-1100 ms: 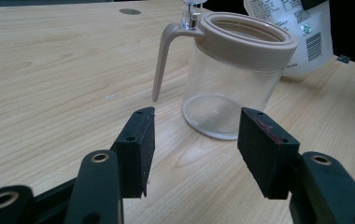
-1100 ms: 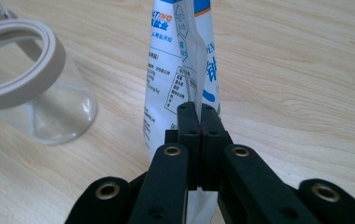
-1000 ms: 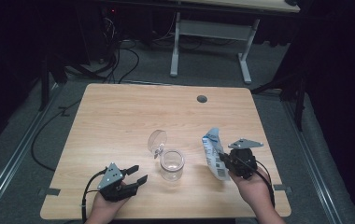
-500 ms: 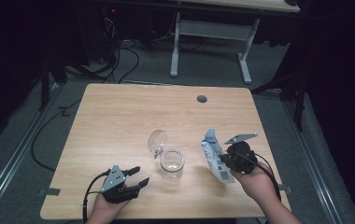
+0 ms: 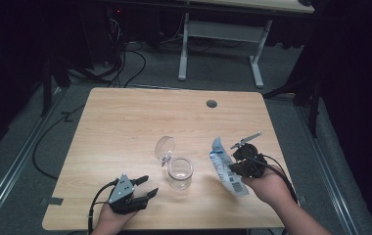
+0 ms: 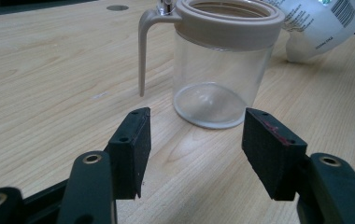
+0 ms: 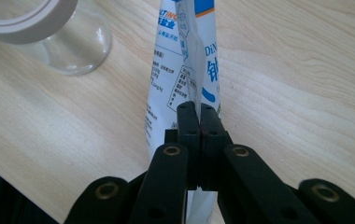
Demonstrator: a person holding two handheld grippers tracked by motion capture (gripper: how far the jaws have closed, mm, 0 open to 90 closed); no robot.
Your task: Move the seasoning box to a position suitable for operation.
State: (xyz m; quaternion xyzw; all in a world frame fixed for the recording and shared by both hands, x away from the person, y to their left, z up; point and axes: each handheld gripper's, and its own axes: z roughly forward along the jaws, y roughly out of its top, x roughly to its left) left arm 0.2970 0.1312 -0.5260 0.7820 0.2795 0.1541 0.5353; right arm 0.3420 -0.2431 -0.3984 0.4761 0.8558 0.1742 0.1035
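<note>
The right hand-held gripper (image 5: pixel 234 166) is clenched on the edge of a white and blue pouch (image 5: pixel 225 166), holding it upright just above the table (image 5: pixel 125 122), right of the glass jar (image 5: pixel 180 172) and apart from it. In the right gripper view the pouch (image 7: pixel 180 70) carries blue Chinese characters, the letters "DiN" and blocks of small print too fine to read; the high view shows a barcode at its near end. The jar (image 6: pixel 222 70) stands open near the table's middle, its beige rim ring hinged to a clear lid (image 5: pixel 165 147) lying back at its far left. The left hand-held gripper (image 6: pixel 192 154) rests released at the near left, its jaws spread wide and pointed at the jar, well short of it.
</note>
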